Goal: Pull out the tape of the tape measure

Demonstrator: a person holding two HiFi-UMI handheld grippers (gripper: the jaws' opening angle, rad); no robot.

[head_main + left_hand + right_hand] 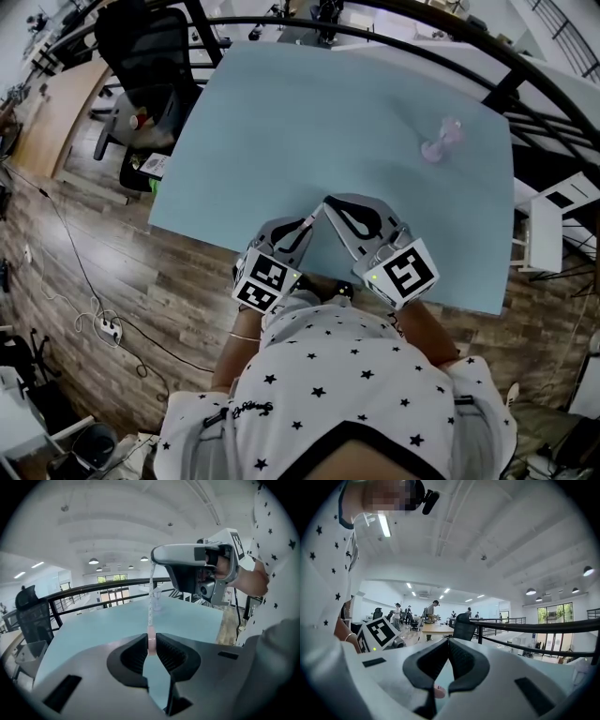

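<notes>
In the left gripper view my left gripper (152, 644) is shut on the small pink tape measure (152, 641). Its thin marked tape (150, 603) runs straight up to the tip of my right gripper (153, 560), which is shut on the tape's end. In the head view both grippers meet tip to tip over the near edge of the light blue table (309, 112): left gripper (311, 218), right gripper (327, 201). The right gripper view shows its jaws (447, 641) closed, with a pink bit (438, 692) low behind them; the tape itself is hidden there.
A translucent pink object (441, 141) stands on the table's far right and shows beyond the tape as the translucent object (157, 597). A black railing (394, 37) runs behind the table. A black office chair (141, 56) stands at the far left corner. People work at distant desks (433, 627).
</notes>
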